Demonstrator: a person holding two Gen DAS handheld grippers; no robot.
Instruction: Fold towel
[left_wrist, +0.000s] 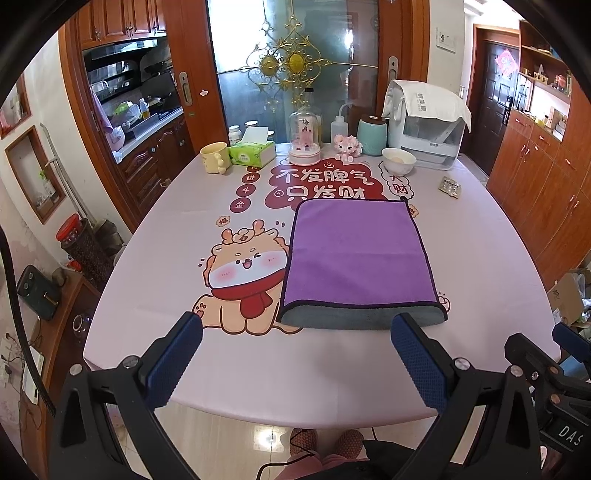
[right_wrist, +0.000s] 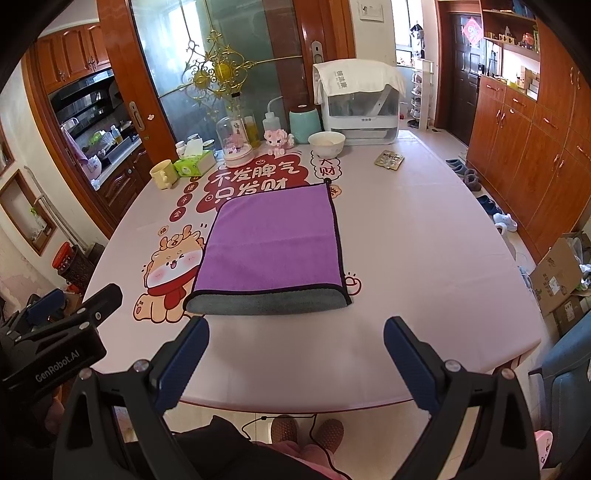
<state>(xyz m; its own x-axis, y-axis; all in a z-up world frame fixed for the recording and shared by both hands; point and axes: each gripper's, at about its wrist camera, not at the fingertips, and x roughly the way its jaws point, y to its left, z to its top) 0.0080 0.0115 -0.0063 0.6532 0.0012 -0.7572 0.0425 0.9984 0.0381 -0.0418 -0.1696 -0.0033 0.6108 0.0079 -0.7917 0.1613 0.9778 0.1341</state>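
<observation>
A purple towel (left_wrist: 354, 254) with a grey underside lies folded flat on the pink table (left_wrist: 155, 280), its folded grey edge toward me. It also shows in the right wrist view (right_wrist: 273, 240). My left gripper (left_wrist: 295, 328) is open and empty, held above the near table edge, just short of the towel's near edge. My right gripper (right_wrist: 295, 332) is open and empty too, near the towel's near edge. The left gripper's body (right_wrist: 62, 332) shows at the left of the right wrist view.
At the table's far side stand a yellow mug (left_wrist: 215, 157), a green tissue box (left_wrist: 253, 153), a glass dome (left_wrist: 303, 138), a pink toy (left_wrist: 347, 147), a teal jar (left_wrist: 371, 134), a white bowl (left_wrist: 398, 160) and a white appliance (left_wrist: 428, 125). A blister pack (left_wrist: 450, 187) lies right.
</observation>
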